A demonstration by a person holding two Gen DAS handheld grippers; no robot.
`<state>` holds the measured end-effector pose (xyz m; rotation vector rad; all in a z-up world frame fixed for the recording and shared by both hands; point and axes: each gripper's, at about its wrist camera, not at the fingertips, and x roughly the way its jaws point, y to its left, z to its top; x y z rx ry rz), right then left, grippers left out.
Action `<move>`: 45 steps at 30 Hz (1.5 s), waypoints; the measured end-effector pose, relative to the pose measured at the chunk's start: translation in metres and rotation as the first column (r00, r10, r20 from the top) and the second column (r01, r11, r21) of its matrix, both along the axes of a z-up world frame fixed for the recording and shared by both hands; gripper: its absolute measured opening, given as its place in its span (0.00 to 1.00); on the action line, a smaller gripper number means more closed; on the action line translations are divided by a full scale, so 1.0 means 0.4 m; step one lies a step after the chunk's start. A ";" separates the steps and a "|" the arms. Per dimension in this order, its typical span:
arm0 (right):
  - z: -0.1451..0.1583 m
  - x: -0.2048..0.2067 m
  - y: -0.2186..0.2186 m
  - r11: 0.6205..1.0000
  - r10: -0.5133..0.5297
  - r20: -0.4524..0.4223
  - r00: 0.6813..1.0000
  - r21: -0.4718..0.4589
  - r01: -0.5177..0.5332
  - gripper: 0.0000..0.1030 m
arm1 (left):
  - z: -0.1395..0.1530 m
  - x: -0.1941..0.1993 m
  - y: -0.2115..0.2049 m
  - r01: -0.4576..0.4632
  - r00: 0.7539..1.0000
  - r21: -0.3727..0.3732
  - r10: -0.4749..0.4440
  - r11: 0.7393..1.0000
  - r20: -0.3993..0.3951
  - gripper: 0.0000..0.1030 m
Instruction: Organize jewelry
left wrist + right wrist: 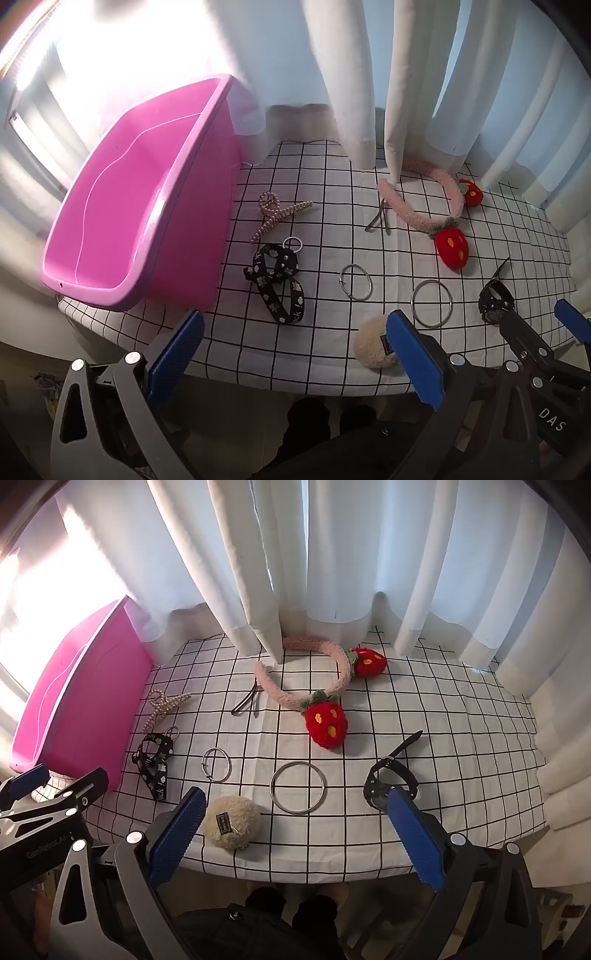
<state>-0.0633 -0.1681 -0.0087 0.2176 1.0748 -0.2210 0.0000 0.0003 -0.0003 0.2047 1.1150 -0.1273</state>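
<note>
At the near edge of the checked tablecloth, the left gripper and right gripper hover with jaws spread wide, grasping nothing. Nearest lies a fluffy cream hair tie, just inside the right gripper's left finger; beyond it, two metal rings, a black watch and a printed ribbon. Further back — a pearl claw clip and strawberry headband. The pink bin stands empty at the left edge. Recommended: take the nearest piece first — straddle it squarely, close gently.

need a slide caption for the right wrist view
Open right gripper above accessories on a grid cloth, pink bin at left.
</note>
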 end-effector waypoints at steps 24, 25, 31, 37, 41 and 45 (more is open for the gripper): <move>-0.003 0.000 0.003 1.000 0.004 -0.003 1.000 0.006 -0.004 0.91 | -0.001 0.013 0.019 0.004 1.000 -0.004 -0.004 1.000 -0.008 0.94; -0.004 0.000 0.004 1.000 0.004 -0.002 1.000 0.006 -0.004 0.91 | -0.001 0.014 0.021 0.004 1.000 -0.004 -0.004 1.000 -0.008 0.94; -0.003 0.001 0.004 1.000 0.004 -0.003 1.000 0.007 -0.004 0.91 | 0.002 0.008 0.016 0.001 1.000 -0.001 -0.001 1.000 -0.002 0.94; -0.004 0.001 0.004 1.000 0.005 -0.004 1.000 0.007 -0.005 0.91 | 0.003 0.012 0.022 0.003 1.000 0.000 -0.003 1.000 -0.001 0.94; -0.004 0.000 0.002 1.000 0.004 -0.002 1.000 0.008 -0.004 0.91 | 0.005 0.008 0.019 0.001 1.000 -0.001 -0.001 1.000 0.000 0.94; -0.003 0.000 0.004 1.000 0.005 -0.003 1.000 0.009 -0.005 0.91 | 0.004 0.008 0.019 0.001 1.000 0.000 -0.001 1.000 -0.001 0.94</move>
